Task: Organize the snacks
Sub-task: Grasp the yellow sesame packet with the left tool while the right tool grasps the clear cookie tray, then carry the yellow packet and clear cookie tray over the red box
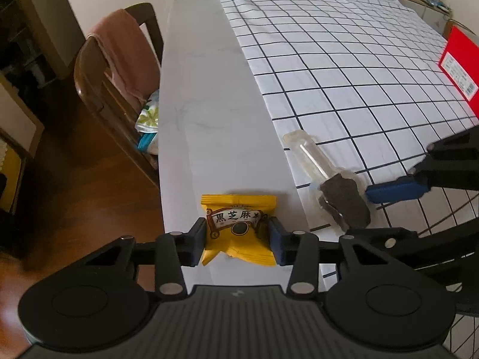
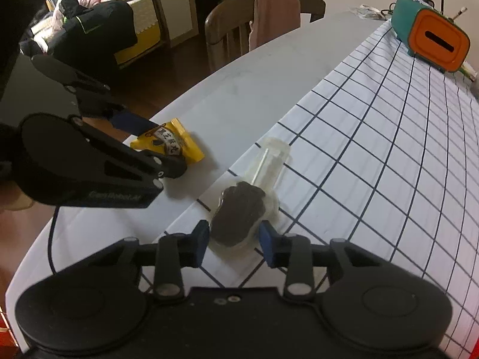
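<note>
- A yellow snack packet (image 1: 238, 229) printed with black characters is clamped between the jaws of the left gripper (image 1: 238, 233), whose blue pads are pressed against its two sides.
- The packet is seen on the bare grey tabletop (image 1: 209, 104), close to the near edge and just beside the border of the checked cloth (image 1: 344, 74).
- In the right wrist view the same yellow snack packet (image 2: 170, 146) is seen pinched at one end by the left gripper (image 2: 161, 143), its other end lying on the tabletop (image 2: 254, 89).
- A dark chocolate-coloured treat on a stick, sealed in a clear wrapper (image 2: 239, 212), lies on the edge of the checked cloth (image 2: 374, 149), its stick end pointing away from the camera.
- The right gripper (image 2: 233, 240) is set around the near end of the wrapped treat; its jaws are parted, and the pads stand just beside the wrapper on either side without a firm grip being visible.
- In the left wrist view the wrapped treat (image 1: 341, 197) lies just right of the packet, with one blue pad of the right gripper (image 1: 395, 191) close to it.
- A teal and orange box (image 2: 431, 39) stands at the far end of the cloth.
- A wooden chair (image 1: 116, 89) draped with a pink towel (image 1: 125, 56) stands beside the tabletop.
- A red box (image 1: 461, 68) is seen at the right edge of the cloth.
</note>
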Available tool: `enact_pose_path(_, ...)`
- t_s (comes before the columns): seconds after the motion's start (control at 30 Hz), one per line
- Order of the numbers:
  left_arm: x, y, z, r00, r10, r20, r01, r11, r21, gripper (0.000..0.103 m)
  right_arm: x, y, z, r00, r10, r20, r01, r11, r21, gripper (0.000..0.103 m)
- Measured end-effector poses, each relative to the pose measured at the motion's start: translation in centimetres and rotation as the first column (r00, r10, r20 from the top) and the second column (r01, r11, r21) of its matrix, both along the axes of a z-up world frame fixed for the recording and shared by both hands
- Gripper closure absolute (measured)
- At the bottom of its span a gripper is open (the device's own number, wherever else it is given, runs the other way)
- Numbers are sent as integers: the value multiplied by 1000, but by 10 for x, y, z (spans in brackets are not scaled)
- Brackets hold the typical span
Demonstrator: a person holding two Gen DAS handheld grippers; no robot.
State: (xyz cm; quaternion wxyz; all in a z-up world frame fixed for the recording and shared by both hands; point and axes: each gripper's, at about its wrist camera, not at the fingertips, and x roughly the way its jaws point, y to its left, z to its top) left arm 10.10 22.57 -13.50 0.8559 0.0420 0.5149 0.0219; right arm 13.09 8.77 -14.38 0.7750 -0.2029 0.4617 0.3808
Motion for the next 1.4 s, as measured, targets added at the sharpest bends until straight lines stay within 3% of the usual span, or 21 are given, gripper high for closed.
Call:
enact_pose_path(0.37,-5,-12,8,994,110,-7,-110,994,-27,69,8,-46,5,994,-108,-28,109,993,53,72)
enact_pose_path(0.73,-12,-56,20,996,93,-8,-93,994,-62,70,3,-123,40,981,-190,-26,192,972,135,72)
enact_pose_path(1.07,-3,-130,60,998,46,39,-43,997,-68,70,3,-204,71,960,-280,-1,274,939,210,72)
enact_pose_path(1.4,15,-233,97,993,-52,102,56,998,-37,70,13,-292,98,945,-326,23,311,918,247,72)
